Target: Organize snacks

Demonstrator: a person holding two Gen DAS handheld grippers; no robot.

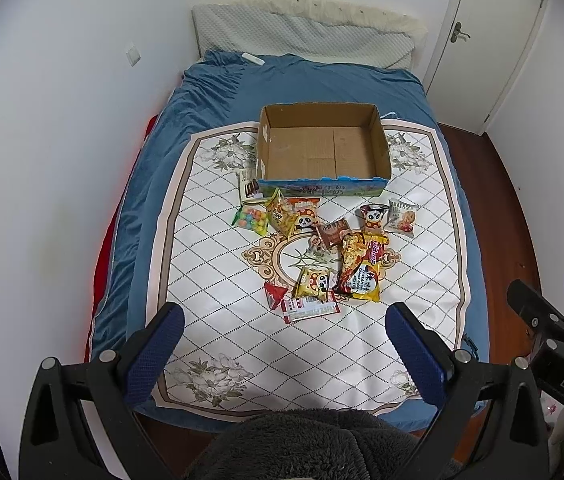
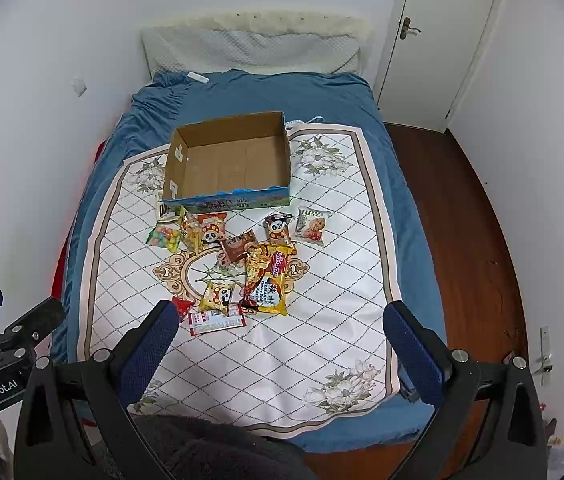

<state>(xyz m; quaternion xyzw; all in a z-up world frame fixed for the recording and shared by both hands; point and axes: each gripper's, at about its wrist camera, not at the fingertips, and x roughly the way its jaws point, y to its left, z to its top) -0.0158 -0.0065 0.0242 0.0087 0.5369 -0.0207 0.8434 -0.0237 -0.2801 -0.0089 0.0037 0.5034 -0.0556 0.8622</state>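
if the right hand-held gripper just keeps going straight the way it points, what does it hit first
Probably the snack pile: the right hand-held gripper, jaws open and empty, points down over the patterned mat, and the red-and-white wrapper lies nearest, just left of its line. Depth is unclear; it might meet bare mat first.

Left gripper (image 1: 283,340) held level and high, its two blue-padded fingers (image 1: 154,350) spread wide with nothing between, right gripper (image 2: 280,340) beside it at similar height, fingers (image 2: 413,350) also wide apart, empty
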